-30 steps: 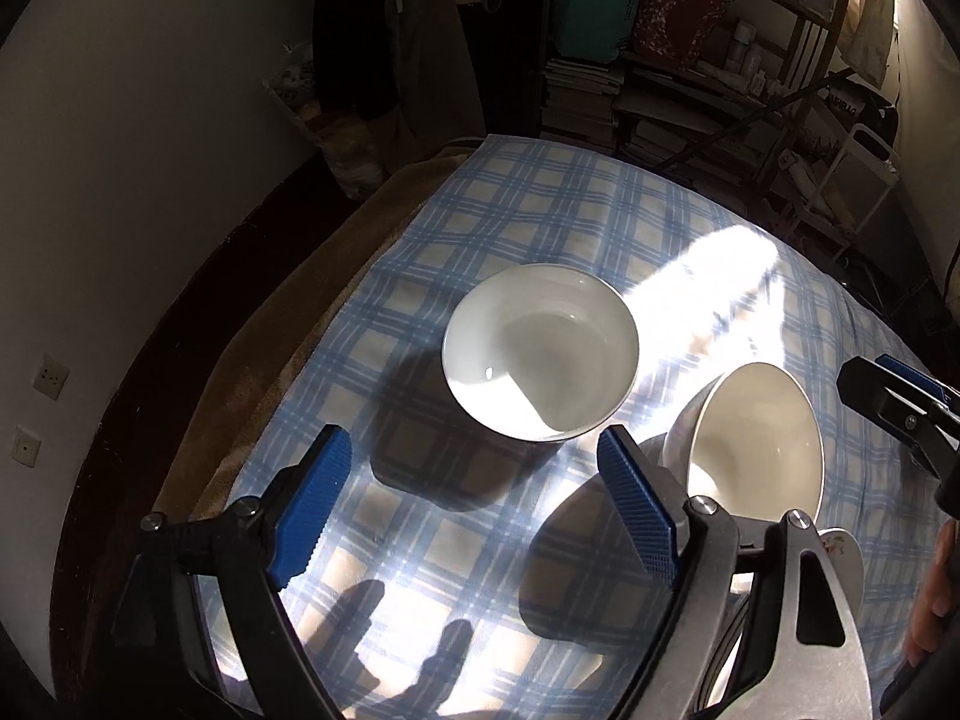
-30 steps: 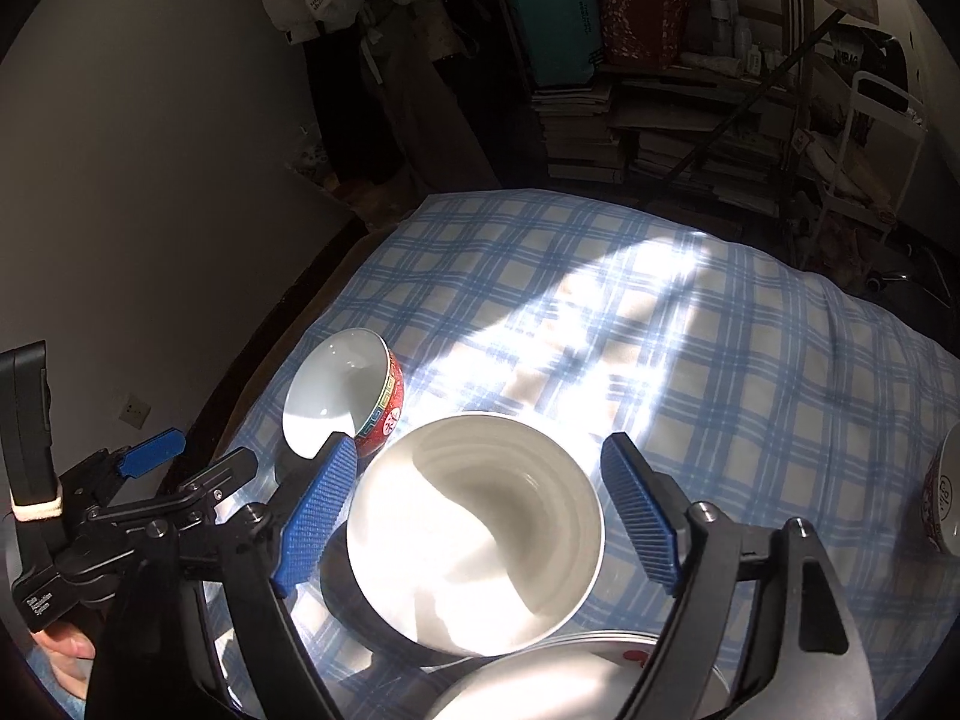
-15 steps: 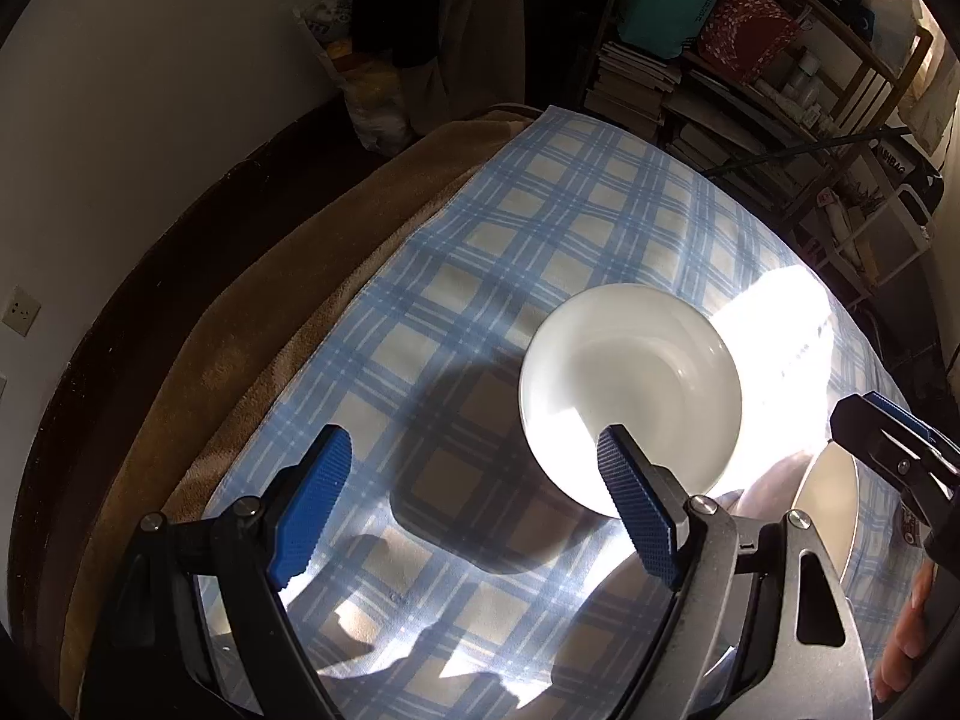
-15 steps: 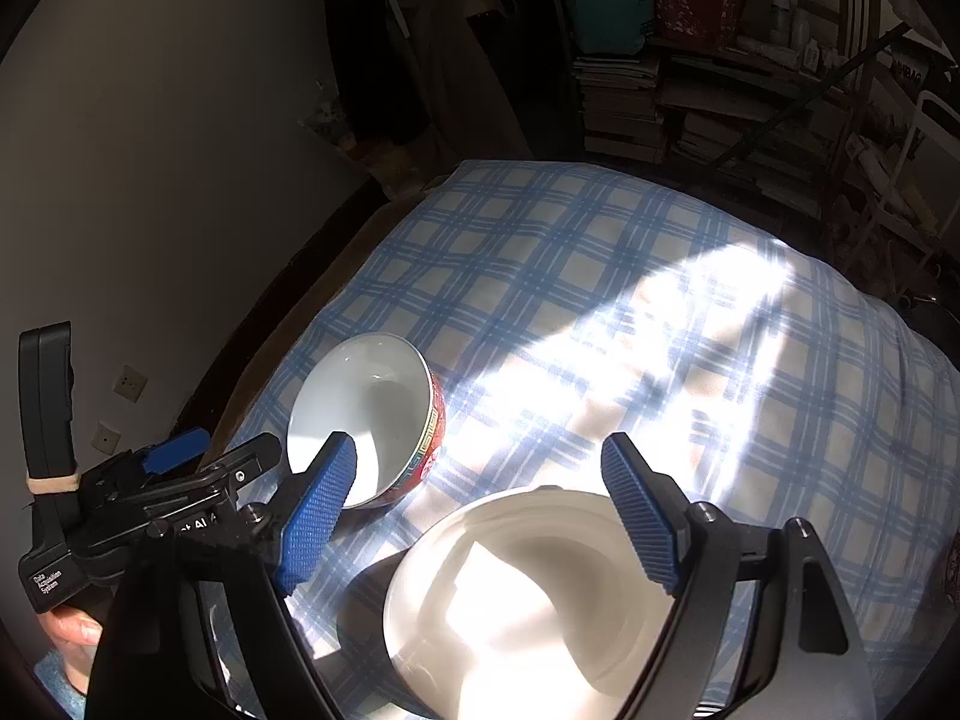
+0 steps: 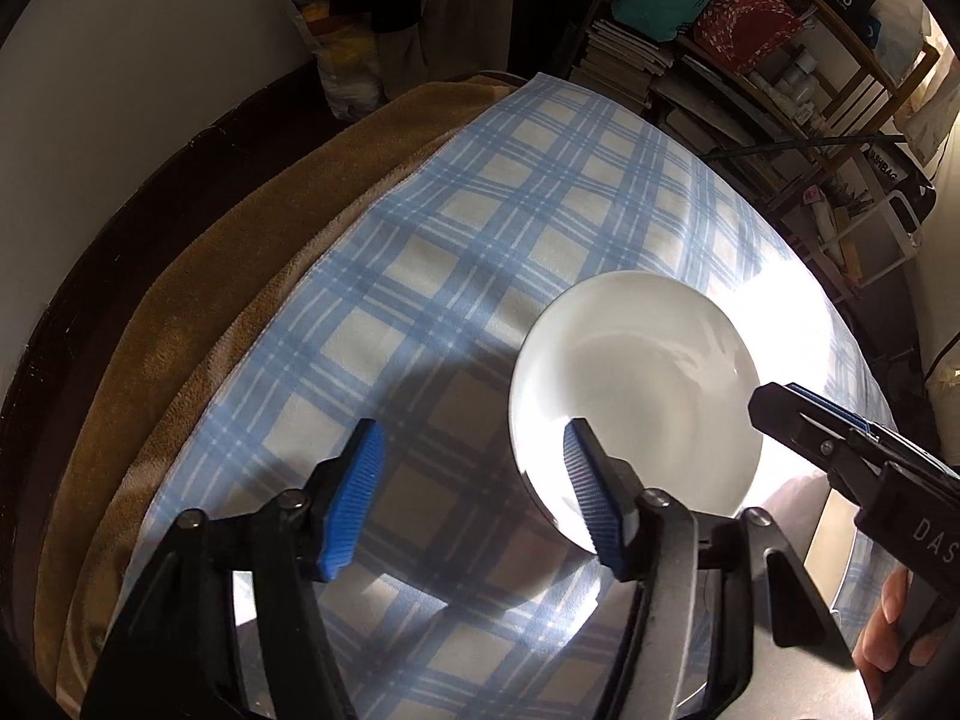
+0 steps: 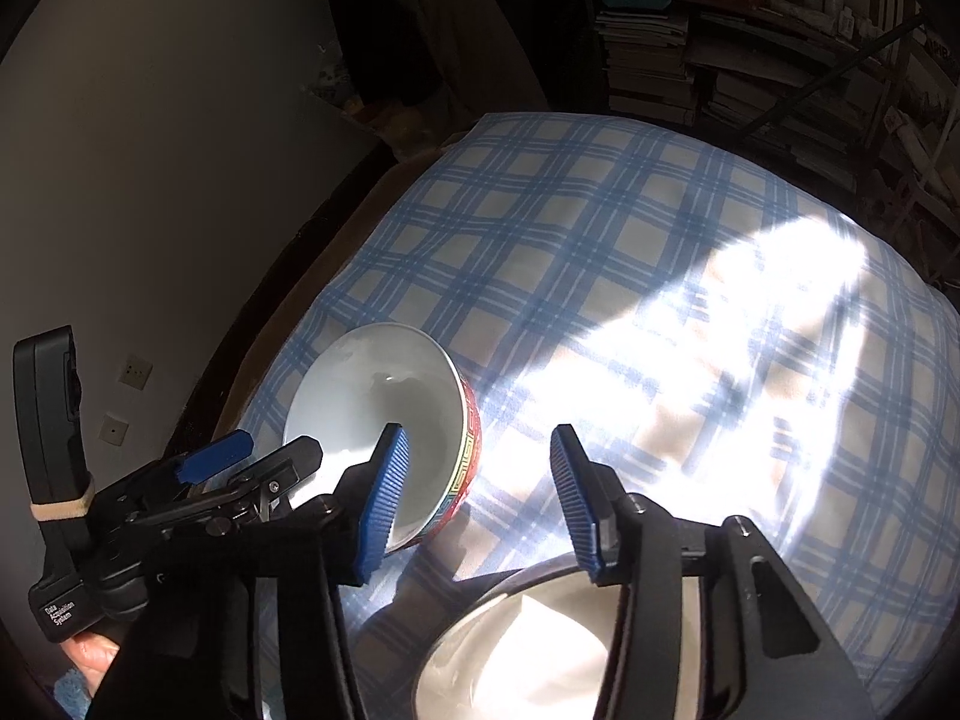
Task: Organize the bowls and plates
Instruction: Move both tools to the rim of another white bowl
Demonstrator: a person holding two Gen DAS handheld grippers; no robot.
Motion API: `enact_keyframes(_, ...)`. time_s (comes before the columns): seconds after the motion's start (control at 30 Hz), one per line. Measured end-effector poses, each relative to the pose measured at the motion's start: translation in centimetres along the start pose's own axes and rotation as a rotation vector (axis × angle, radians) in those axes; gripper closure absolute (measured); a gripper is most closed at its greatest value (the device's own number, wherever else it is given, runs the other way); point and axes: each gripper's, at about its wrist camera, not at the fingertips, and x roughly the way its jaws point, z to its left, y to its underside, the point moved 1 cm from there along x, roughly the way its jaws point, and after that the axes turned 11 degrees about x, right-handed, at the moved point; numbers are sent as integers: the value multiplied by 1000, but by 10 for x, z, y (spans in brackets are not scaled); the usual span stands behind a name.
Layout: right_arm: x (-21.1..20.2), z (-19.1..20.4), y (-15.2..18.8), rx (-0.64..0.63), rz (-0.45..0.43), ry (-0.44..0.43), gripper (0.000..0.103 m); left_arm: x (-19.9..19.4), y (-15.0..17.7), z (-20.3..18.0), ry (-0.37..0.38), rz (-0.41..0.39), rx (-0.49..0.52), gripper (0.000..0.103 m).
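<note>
The left hand-held gripper (image 5: pixel 474 495) has just been narrowing to half-open and holds nothing; the red-banded bowl (image 5: pixel 636 408) sits just ahead on the plaid cloth (image 5: pixel 480 240), its near rim at the right pad. It looks like stiff, glossy, breakable ceramic: pinch the rim. The right hand-held gripper (image 6: pixel 480 495), also closing and empty, alone shows that red band and a big white bowl (image 6: pixel 528 654) beneath it.

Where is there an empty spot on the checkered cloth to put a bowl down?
The far half of the cloth, beyond the red-sided bowl and up to the bookshelves, is bare. The near edge is crowded: that bowl, a big white bowl and both sets of fingers.
</note>
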Motion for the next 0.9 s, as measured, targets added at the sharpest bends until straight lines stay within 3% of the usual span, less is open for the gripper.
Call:
enact_keyframes(0.03, 4, 2, 0, -2, 10, 1, 68, 3, 0, 0, 8, 5, -6, 62)
enact_keyframes(0.1, 11, 5, 1, -13, 33, 17, 81, 11, 2, 0, 34, 18, -38, 71)
enact_keyframes(0.13, 14, 6, 2, -23, 35, 34, 83, 14, 3, -1, 59, 25, -48, 82)
enact_keyframes(0.2, 16, 10, 3, -37, 42, 36, 92, 17, 4, -6, 84, 26, -39, 92)
enact_keyframes(0.37, 16, 14, 7, -52, 27, 76, 94, 4, 3, -15, 30, 14, -10, 94)
enact_keyframes(0.63, -9, 12, 17, -43, -19, 21, 94, -36, 6, -25, -25, -46, 34, 93)
enact_keyframes(0.9, -60, 5, 24, -41, -100, 0, 94, -69, 16, -48, -2, -89, 78, 92)
